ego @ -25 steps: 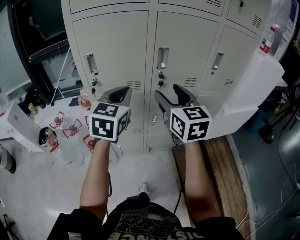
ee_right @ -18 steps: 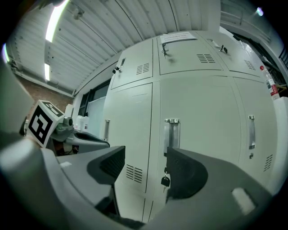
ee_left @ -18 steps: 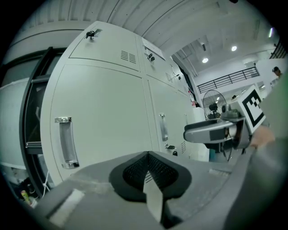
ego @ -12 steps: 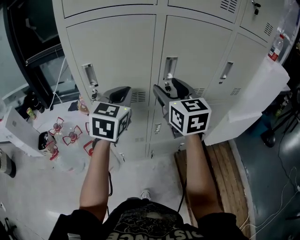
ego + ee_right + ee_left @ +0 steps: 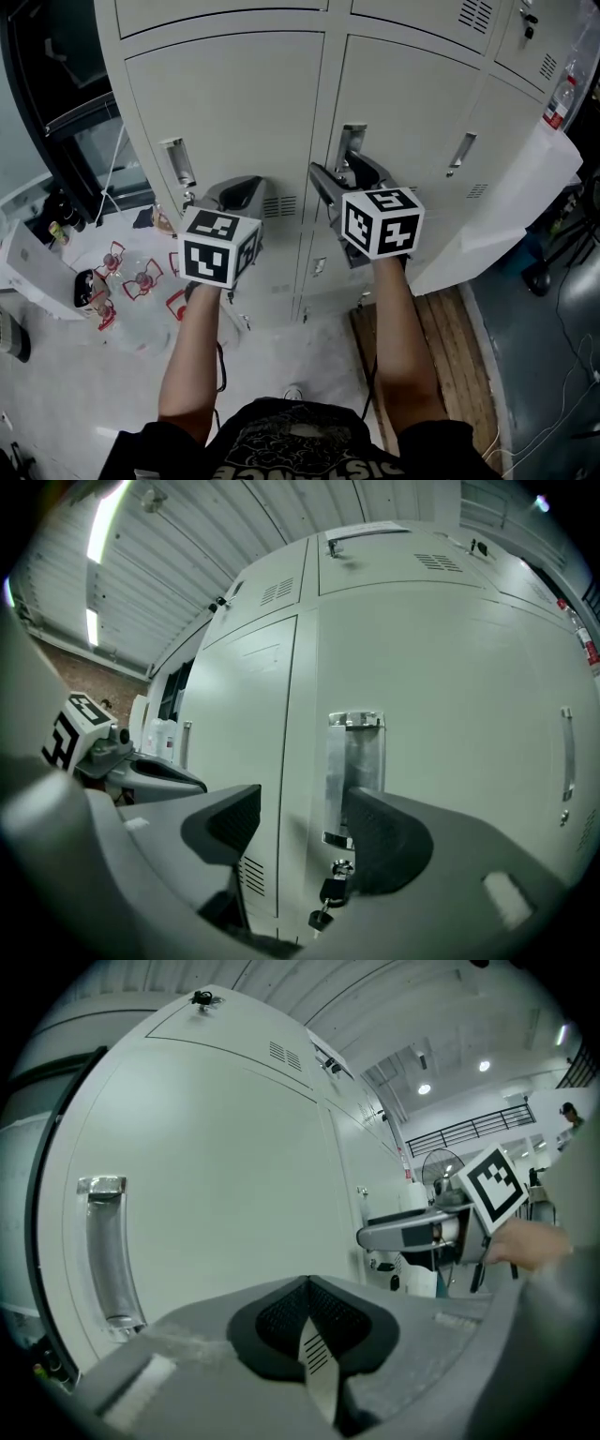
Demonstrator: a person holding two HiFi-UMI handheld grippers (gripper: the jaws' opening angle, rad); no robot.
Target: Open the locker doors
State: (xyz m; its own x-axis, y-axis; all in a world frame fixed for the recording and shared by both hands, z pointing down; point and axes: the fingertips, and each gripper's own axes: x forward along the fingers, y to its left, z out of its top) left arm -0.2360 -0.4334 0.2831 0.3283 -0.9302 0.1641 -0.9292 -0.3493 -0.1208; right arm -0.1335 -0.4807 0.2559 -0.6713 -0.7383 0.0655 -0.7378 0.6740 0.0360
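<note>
Right hand-held gripper (image 5: 298, 829) released, jaws wide before the middle locker handle (image 5: 354, 761), padlock (image 5: 332, 891) just below, left hand-held gripper (image 5: 307, 1288) clenched empty, left door handle (image 5: 108, 1251) to its left.

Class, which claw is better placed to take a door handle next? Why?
Right, probably: the right claw is open, facing the middle handle; the left claw is shut, the left handle off to one side.

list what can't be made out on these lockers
Head view: the right gripper covers the lower end of the middle handle.
Right gripper view: the padlock is too small to tell if locked.
Left gripper view: the left gripper hides everything below the left handle.
</note>
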